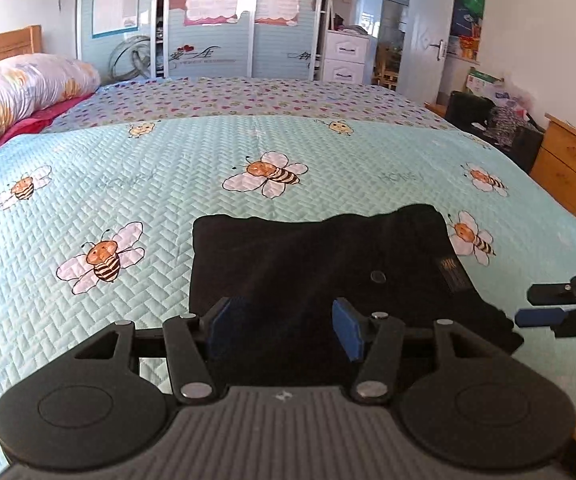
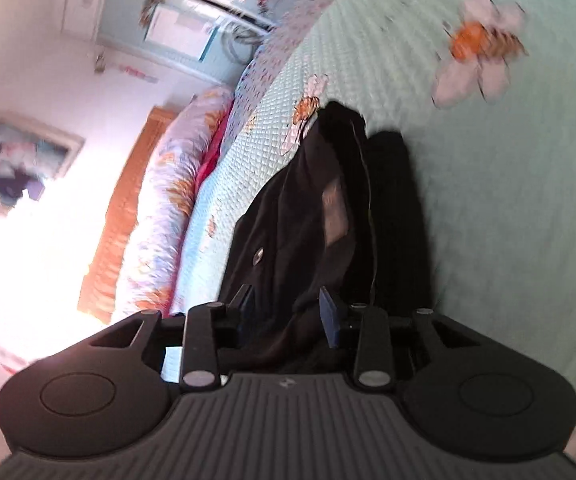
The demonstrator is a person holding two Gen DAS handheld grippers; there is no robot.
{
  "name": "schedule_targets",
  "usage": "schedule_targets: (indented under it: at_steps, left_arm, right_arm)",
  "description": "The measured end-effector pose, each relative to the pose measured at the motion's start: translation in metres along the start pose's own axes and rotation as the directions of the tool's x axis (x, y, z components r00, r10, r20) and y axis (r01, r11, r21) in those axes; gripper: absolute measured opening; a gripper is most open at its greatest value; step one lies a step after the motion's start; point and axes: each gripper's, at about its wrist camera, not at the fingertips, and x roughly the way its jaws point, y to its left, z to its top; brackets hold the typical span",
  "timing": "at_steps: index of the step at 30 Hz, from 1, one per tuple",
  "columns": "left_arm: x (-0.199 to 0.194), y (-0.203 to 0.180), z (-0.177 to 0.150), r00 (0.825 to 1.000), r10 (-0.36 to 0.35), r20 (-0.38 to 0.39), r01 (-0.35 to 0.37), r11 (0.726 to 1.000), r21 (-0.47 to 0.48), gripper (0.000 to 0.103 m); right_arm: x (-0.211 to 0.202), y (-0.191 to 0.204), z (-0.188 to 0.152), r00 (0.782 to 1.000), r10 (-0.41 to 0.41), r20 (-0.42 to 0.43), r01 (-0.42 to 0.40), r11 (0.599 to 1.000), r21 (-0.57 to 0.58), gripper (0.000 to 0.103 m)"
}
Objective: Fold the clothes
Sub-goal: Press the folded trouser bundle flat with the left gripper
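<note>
Folded black fabric garment (image 1: 319, 264) lies flat on mint quilted bee-print bedspread (image 1: 148, 184), just ahead of L gripper (image 1: 284, 328), jaws wide apart. R gripper (image 2: 288, 312) also spread, cloth between its fingers, rolled sideways.

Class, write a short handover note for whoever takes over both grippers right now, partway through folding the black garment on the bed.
Left gripper: open, empty, over the near edge of the black garment.
Right gripper: open, at the garment's right edge, turned sideways; contact unclear.
Garment: lies in a compact, roughly square shape on the bee-print quilt, button and label facing up.
Done: it looks already folded at least once.
Left: probably a final fold or tidying the edges.
</note>
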Motion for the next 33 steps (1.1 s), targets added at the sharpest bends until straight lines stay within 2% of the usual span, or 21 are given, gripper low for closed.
schedule_targets:
  at_steps: [3,5,7,8,9,10,11,13,15,17,18,21,25,31,33]
  left_arm:
    - [-0.003,0.003,-0.005,1.000,-0.013,-0.008,0.013,1.000,0.002,0.057]
    - [-0.002,0.005,-0.008,1.000,-0.015,-0.016,0.015,1.000,-0.002,0.057]
    - [-0.002,0.007,-0.010,1.000,-0.014,-0.024,0.014,1.000,0.002,0.057]
    - [-0.001,0.009,-0.011,1.000,-0.007,-0.030,0.007,1.000,0.002,0.057]
    - [-0.001,0.013,-0.012,0.999,-0.003,-0.037,0.003,1.000,-0.002,0.057]
    - [0.000,0.016,-0.012,0.999,0.000,-0.042,-0.001,1.000,-0.010,0.057]
    - [0.000,0.018,-0.013,0.999,0.003,-0.048,-0.004,1.000,-0.016,0.057]
    - [0.001,0.021,-0.015,0.998,0.005,-0.056,-0.006,1.000,-0.026,0.057]
    - [0.001,0.023,-0.017,0.998,0.000,-0.058,-0.002,1.000,-0.031,0.057]
    - [0.000,0.023,-0.017,0.998,-0.013,-0.056,0.011,0.999,-0.033,0.057]
    - [0.000,0.024,-0.017,0.998,-0.019,-0.054,0.017,0.999,-0.036,0.057]
    - [-0.002,0.026,-0.016,0.998,-0.035,-0.051,0.033,0.998,-0.051,0.057]
    - [-0.006,0.032,-0.015,0.998,-0.041,-0.043,0.038,0.997,-0.062,0.057]
    - [-0.007,0.040,-0.014,0.998,-0.038,-0.041,0.035,0.996,-0.084,0.058]
    - [-0.008,0.042,-0.013,0.999,-0.029,-0.042,0.025,0.996,-0.089,0.058]
  right_arm:
    - [0.000,-0.001,-0.022,0.997,0.078,-0.005,-0.077,0.994,0.076,0.039]
    - [0.006,-0.001,-0.031,0.999,0.037,0.005,-0.038,0.996,0.078,0.042]
    - [0.015,-0.018,-0.032,1.000,0.006,-0.001,-0.006,0.994,0.108,0.039]
    - [0.019,-0.027,-0.033,1.000,-0.009,-0.005,0.010,0.992,0.123,0.026]
    - [0.019,-0.031,-0.034,1.000,-0.010,0.004,0.009,0.989,0.147,0.017]
    - [0.019,-0.035,-0.036,1.000,-0.011,0.012,0.009,0.985,0.171,0.010]
    - [0.018,-0.039,-0.037,1.000,-0.012,0.021,0.008,0.981,0.194,0.010]
    - [0.018,-0.041,-0.037,0.999,-0.019,0.038,0.010,0.974,0.225,0.013]
    - [0.019,-0.036,-0.034,0.998,-0.032,0.055,0.018,0.971,0.238,0.021]
    - [0.020,-0.030,-0.031,0.996,-0.045,0.072,0.026,0.968,0.250,0.035]
    - [0.020,-0.027,-0.030,0.995,-0.052,0.080,0.030,0.966,0.257,0.037]
    - [0.025,-0.018,-0.030,0.990,-0.109,0.092,0.082,0.963,0.256,0.038]
    - [0.035,-0.010,-0.030,0.971,-0.184,0.156,0.137,0.953,0.269,0.038]
    - [0.049,-0.012,-0.027,0.959,-0.205,0.197,0.141,0.944,0.297,0.047]
    - [0.055,-0.005,-0.026,0.950,-0.237,0.203,0.183,0.950,0.251,0.040]
